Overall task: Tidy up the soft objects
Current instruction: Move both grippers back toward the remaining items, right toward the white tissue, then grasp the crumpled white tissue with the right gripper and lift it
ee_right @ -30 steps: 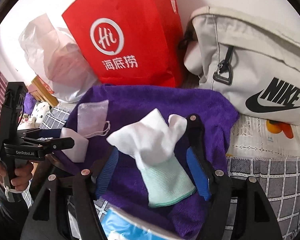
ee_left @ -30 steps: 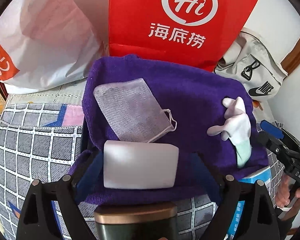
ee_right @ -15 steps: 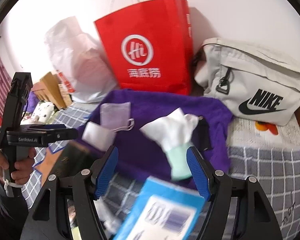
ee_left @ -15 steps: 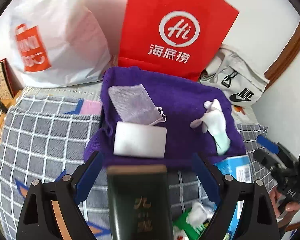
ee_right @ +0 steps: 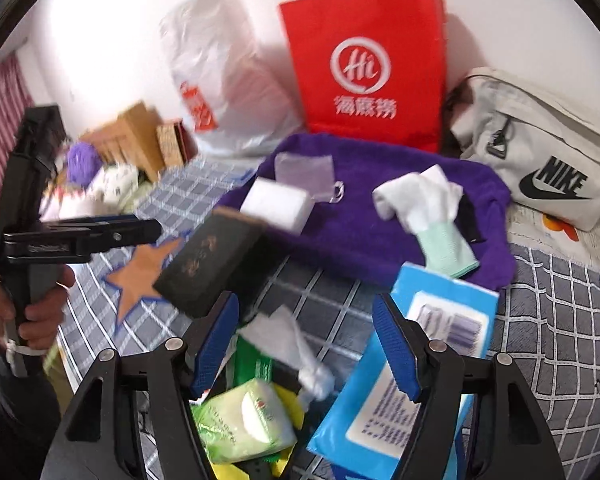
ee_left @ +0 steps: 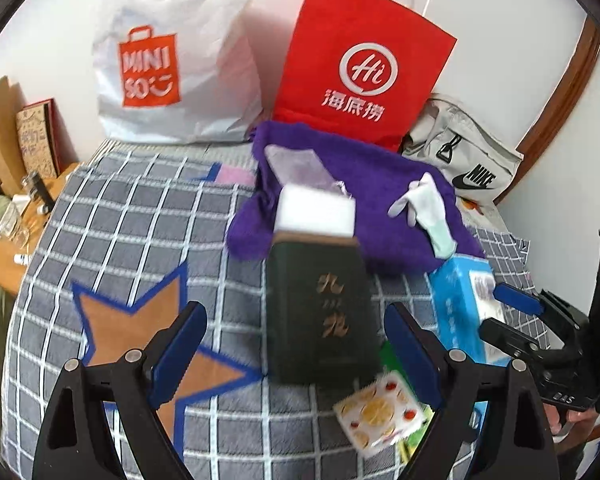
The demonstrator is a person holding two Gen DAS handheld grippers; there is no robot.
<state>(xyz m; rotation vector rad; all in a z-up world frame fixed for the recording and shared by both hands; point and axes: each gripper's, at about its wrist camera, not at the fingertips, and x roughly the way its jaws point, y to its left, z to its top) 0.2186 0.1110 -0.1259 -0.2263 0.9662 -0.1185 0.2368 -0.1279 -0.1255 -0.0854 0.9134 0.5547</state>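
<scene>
Both tongs, left (ee_left: pixel 296 344) and right (ee_right: pixel 306 336), were unclenched and empty, the right's jaws closing on nothing. Sponge (ee_left: pixel 316 212), mesh pouch (ee_left: pixel 296 166) and glove (ee_left: pixel 428 208) lay gathered on the purple towel (ee_left: pixel 380 168) on the bed (ee_left: pixel 120 232); tissue packs (ee_right: pixel 244 420) apparently remained.

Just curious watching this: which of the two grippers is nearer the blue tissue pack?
Right. The right gripper hangs directly over the blue tissue pack, one finger overlapping it; the left gripper is off to its side, above the dark box.
</scene>
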